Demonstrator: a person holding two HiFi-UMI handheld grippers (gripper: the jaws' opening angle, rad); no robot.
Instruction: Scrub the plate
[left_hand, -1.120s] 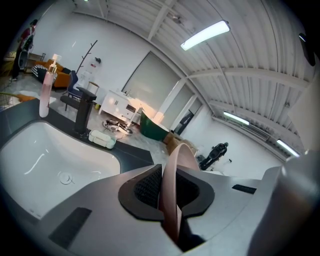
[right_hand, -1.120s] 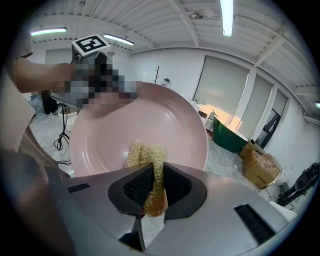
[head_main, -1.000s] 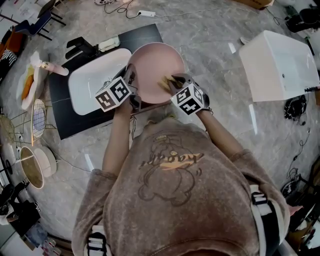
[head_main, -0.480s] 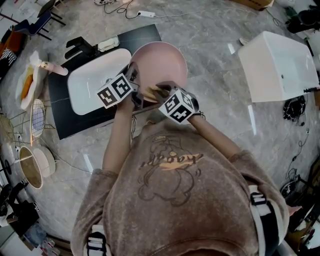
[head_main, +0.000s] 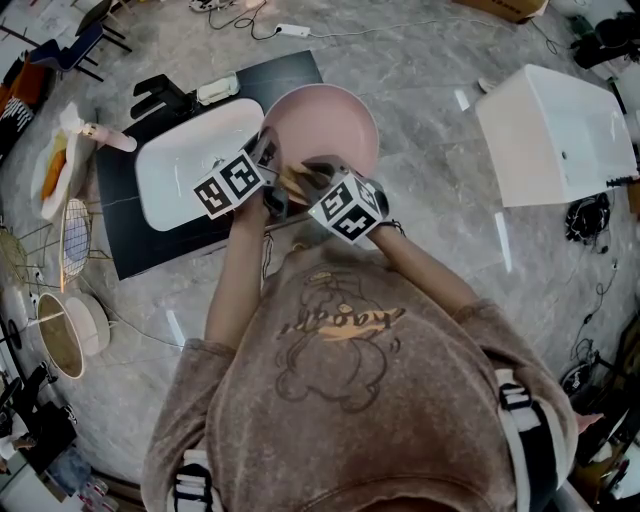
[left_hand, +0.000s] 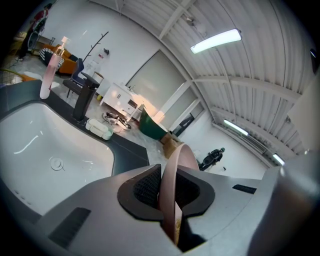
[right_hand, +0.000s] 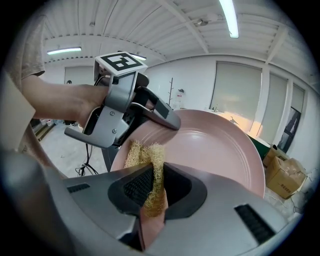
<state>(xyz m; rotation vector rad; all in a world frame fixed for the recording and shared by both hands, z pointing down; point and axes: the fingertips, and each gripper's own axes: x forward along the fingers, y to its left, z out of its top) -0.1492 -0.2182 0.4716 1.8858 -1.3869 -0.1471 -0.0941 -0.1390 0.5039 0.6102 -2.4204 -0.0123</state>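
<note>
A round pink plate (head_main: 330, 125) is held tilted above the counter, next to the white sink (head_main: 185, 160). My left gripper (head_main: 268, 172) is shut on the plate's near-left rim; in the left gripper view the rim (left_hand: 172, 180) runs edge-on between the dark pads. My right gripper (head_main: 305, 178) is shut on a straw-coloured loofah scrubber (right_hand: 149, 172), whose frayed tip rests on the plate's face (right_hand: 210, 150) close to the left gripper (right_hand: 150, 112). In the head view the scrubber (head_main: 293, 180) shows as a small tan patch on the plate's lower-left part.
The sink sits in a black counter slab (head_main: 130, 215) with a black tap (head_main: 160, 95), a soap dish (head_main: 217, 90) and a pink bottle (head_main: 112, 137). A white box (head_main: 555, 130) stands at the right. Wire racks (head_main: 60, 245) and a round basket (head_main: 65, 330) lie at the left.
My right gripper has slid the scrubber leftward across the plate's face, from the middle towards the left gripper. The left gripper and plate have barely shifted.
</note>
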